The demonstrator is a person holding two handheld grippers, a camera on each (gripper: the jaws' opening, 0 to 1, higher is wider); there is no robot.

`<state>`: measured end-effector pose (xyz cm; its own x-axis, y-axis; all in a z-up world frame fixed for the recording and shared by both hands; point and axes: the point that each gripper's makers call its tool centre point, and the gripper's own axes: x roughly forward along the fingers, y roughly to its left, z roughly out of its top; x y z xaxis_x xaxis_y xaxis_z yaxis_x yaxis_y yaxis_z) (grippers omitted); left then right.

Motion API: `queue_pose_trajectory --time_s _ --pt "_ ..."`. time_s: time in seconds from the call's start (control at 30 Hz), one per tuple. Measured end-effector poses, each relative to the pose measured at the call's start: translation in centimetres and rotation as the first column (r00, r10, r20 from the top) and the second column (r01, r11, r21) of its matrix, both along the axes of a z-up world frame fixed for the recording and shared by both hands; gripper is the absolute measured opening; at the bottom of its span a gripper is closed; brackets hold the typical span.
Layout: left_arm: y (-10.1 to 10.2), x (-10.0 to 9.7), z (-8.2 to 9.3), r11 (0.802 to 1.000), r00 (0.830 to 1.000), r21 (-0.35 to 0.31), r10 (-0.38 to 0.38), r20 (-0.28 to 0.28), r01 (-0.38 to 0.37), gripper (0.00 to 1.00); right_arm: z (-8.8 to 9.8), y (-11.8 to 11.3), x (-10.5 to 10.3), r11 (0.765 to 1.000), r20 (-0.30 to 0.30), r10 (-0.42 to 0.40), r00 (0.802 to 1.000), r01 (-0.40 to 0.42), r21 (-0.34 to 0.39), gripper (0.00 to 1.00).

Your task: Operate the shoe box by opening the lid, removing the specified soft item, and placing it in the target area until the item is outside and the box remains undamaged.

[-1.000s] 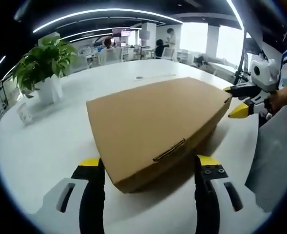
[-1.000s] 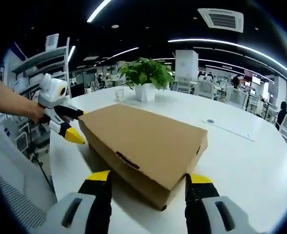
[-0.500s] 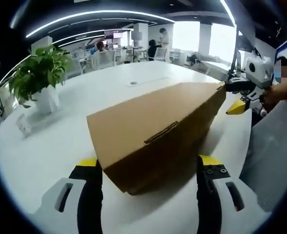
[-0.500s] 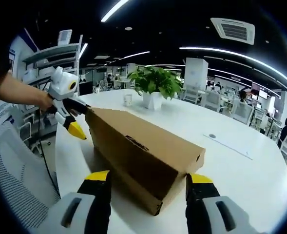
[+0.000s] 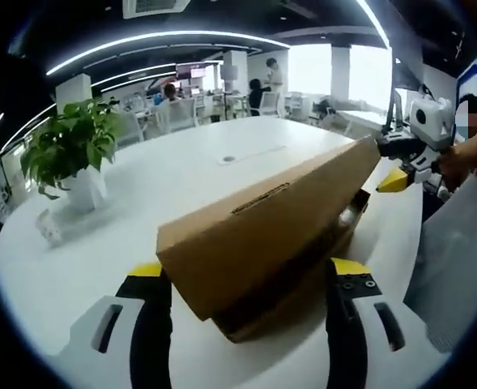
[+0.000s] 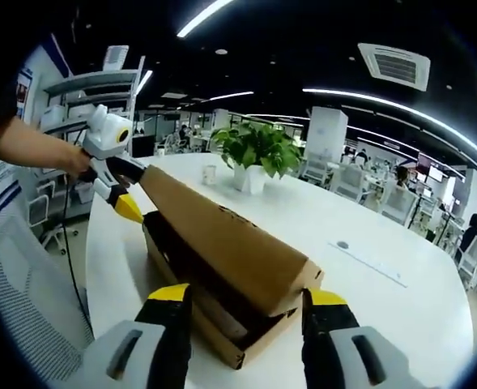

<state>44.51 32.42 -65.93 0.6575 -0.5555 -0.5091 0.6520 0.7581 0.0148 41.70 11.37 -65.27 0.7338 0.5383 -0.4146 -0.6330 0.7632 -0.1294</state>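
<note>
Cardboard shoe box (image 5: pixel 270 267) sits on white round table (image 5: pixel 141 186), w/ brown lid (image 5: pixel 262 223) raised at an angle, hinged along the far long side. Dark interior is exposed under the lid in right gripper view (image 6: pixel 185 259); contents can't be made out there. In left gripper view a small pale object (image 5: pixel 347 216) shows inside the gap near the far end; identity unclear.

Left gripper (image 5: pixel 246 271): jaws wide apart, one each side of box's near corner, gripping nothing. In right gripper view the same unit (image 6: pixel 123 190) sits at the far lid corner, upper jaw at the lid edge, yellow tip below it; contact can't be confirmed.

Right gripper (image 6: pixel 242 296): jaws spread wide, straddling near end of box, nothing held. In left gripper view it (image 5: pixel 396 166) is at the far lid corner.

Potted plant (image 5: pixel 68 154) stands on the table, well apart from box. Small white cup (image 6: pixel 210 174) is near the plant.
</note>
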Motion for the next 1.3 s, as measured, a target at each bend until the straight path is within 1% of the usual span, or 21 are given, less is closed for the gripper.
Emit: queue_pose_trajectory --time_s 0.17,0.37,0.43,0.53,0.6,0.73,0.97,1.13,1.3 --pt "0.2 0.6 0.8 1.000 1.000 0.001 0.009 0.029 -0.009 0.72 0.9 -0.5 1.1 1.000 0.031 -0.018 0.999 0.019 -0.016 0.43" --pt "0.9 2.4 2.1 0.998 0.996 -0.018 0.061 0.071 -0.060 0.59 2.2 -1.3 2.9 0.998 0.076 -0.052 0.996 0.055 -0.041 0.33" --pt "1.2 3.0 2.6 0.997 0.992 -0.014 0.083 0.094 -0.082 0.53 2.7 -1.5 3.5 0.996 0.089 -0.059 0.994 0.064 -0.054 0.29" --pt "1.3 3.6 2.9 0.995 0.990 -0.013 0.095 0.107 -0.094 0.50 3.2 -1.7 4.2 0.996 0.092 -0.066 0.994 0.072 -0.060 0.26" --pt "1.5 4.1 3.2 0.994 0.986 -0.007 0.110 0.129 -0.111 0.46 3.5 -1.9 4.8 0.995 0.101 -0.072 0.992 0.079 -0.063 0.24" --pt "1.8 4.9 3.7 0.990 0.980 -0.019 0.141 0.143 -0.140 0.40 4.0 -2.2 5.7 0.994 0.111 -0.084 0.990 0.092 -0.067 0.21" --pt "2.1 5.9 4.2 0.987 0.974 -0.027 0.163 0.155 -0.161 0.35 4.6 -2.6 6.9 0.992 0.124 -0.101 0.987 0.111 -0.068 0.15" --pt "2.2 6.5 4.4 0.986 0.973 -0.029 0.168 0.161 -0.165 0.34 4.9 -2.6 7.6 0.991 0.134 -0.106 0.985 0.116 -0.067 0.13" --pt "2.4 7.3 4.7 0.984 0.970 -0.026 0.177 0.168 -0.176 0.32 5.2 -3.1 8.6 0.988 0.150 -0.128 0.980 0.140 -0.072 0.05"
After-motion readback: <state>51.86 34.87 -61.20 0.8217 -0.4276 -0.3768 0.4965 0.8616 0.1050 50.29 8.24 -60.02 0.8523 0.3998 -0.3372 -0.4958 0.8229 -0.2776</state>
